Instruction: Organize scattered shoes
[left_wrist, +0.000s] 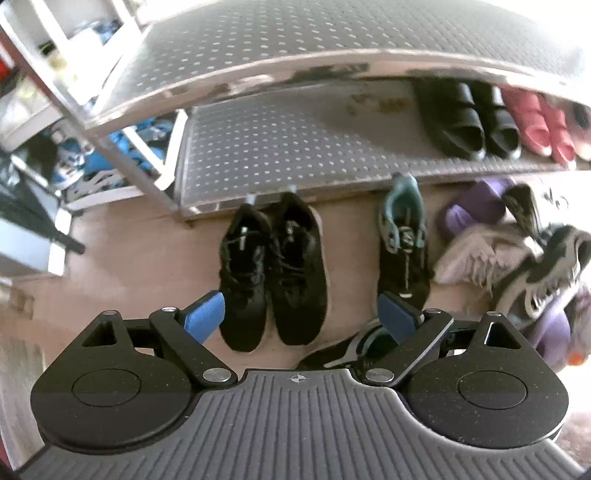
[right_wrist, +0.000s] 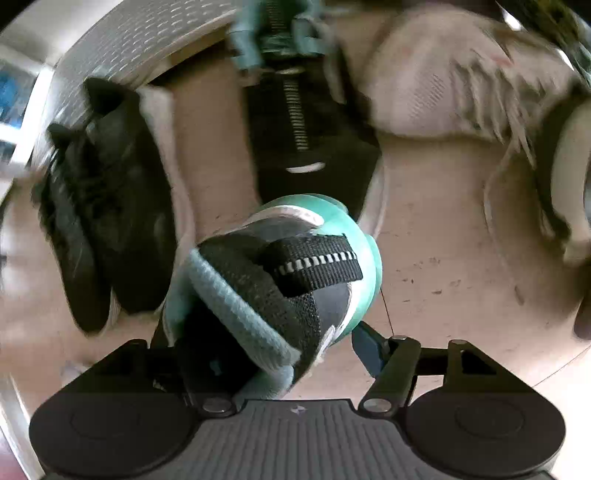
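The right gripper (right_wrist: 266, 343) pinches the heel of a teal-and-black sneaker (right_wrist: 280, 266) above the floor (right_wrist: 443, 240). The left gripper (left_wrist: 301, 314) hangs spread over a black pair (left_wrist: 273, 269) below the rack (left_wrist: 295, 155).

We can read no text, brand, label or number anywhere; the marks on the shoes are too blurred for us to make out.
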